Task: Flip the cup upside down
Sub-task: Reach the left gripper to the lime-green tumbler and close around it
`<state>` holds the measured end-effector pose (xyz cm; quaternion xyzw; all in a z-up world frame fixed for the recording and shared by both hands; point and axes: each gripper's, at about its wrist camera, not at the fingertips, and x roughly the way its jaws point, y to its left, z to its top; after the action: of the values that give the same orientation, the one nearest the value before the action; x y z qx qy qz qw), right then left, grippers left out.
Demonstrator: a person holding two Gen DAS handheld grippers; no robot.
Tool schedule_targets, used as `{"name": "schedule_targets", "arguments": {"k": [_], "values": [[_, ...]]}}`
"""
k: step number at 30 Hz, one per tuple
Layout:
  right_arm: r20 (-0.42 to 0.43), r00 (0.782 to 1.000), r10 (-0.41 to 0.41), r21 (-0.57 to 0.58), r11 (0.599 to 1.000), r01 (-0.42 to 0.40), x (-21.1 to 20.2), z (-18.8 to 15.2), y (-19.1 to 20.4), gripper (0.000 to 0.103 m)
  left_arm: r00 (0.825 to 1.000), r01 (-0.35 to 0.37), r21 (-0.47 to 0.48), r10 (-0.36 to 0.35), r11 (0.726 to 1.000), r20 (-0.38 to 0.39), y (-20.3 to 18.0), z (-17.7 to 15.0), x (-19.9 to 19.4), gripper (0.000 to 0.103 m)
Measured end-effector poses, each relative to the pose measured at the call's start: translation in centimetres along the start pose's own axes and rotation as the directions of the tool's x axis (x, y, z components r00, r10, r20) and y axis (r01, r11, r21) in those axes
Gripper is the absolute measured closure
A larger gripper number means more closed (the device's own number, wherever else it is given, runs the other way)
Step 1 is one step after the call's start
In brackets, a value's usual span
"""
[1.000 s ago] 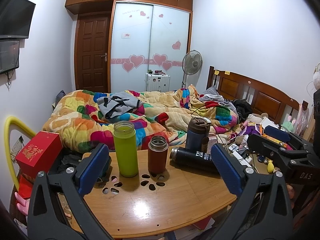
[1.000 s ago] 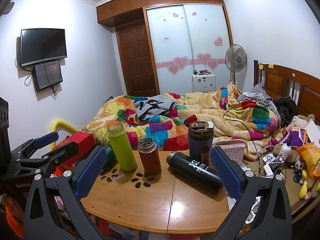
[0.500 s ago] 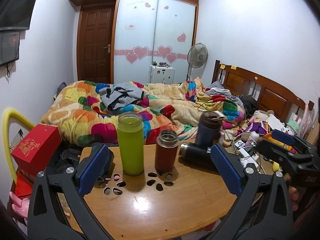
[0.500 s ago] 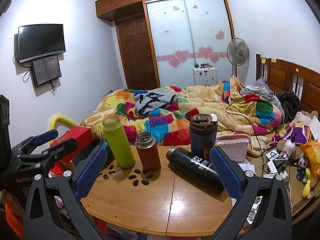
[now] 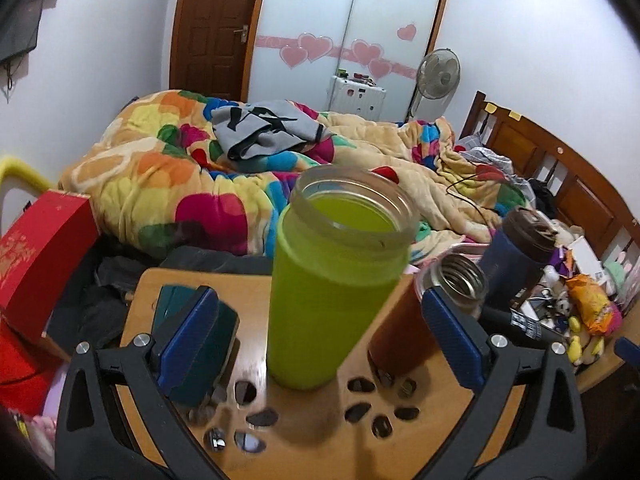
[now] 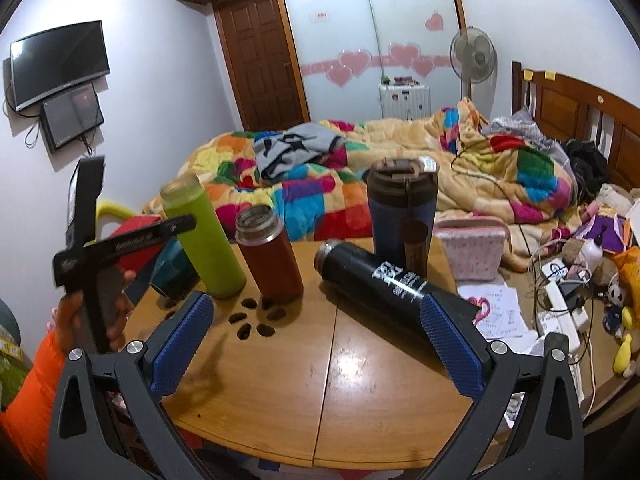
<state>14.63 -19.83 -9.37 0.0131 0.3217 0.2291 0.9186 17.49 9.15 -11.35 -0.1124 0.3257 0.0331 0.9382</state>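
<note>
Wooden table [image 6: 280,368] beside a bed with a patchwork blanket [image 6: 400,168] holds the green cup [image 5: 332,280], upright and lidless, standing between the wide-open pads of the left gripper [image 5: 320,336], untouched by either. Just beside it stands a red flask [image 6: 270,254]. Right gripper [image 6: 316,340] hovers wide over a black bottle [image 6: 384,284] lying on its side

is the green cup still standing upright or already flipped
Upright. The green cup stands on its base on the table, open mouth up, between the open left gripper fingers, which aren't touching it.
</note>
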Motion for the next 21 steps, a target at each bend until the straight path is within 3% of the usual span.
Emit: {"name": "schedule_targets", "arguments": {"k": [2, 7, 13, 21], "values": [[-0.016, 1.0, 0.0, 0.003, 1.0, 0.0, 0.7, -0.3, -0.2, 0.0, 1.0, -0.003, 0.007, 0.003, 1.0, 0.009, -0.3, 0.2, 0.7, 0.005], [-0.049, 0.999, 0.008, 0.01, 1.0, -0.008, 1.9, -0.9, -0.4, 0.0, 0.999, -0.033, 0.045, 0.032, 0.998, 0.022, -1.1, 0.7, 1.3, 0.038], [-0.06, 0.998, 0.021, 0.002, 1.0, -0.021, 2.6, -1.6, 0.1, 0.0, 0.998, -0.059, 0.126, 0.057, 0.99, 0.015, -2.4, 0.0, -0.3, 0.041], [-0.098, 0.995, 0.019, -0.048, 0.999, -0.024, 3.8, -2.9, 1.2, 0.0, 0.994, 0.094, 0.155, -0.085, 0.983, -0.067, -4.4, -2.9, -4.6, 0.041]]}}
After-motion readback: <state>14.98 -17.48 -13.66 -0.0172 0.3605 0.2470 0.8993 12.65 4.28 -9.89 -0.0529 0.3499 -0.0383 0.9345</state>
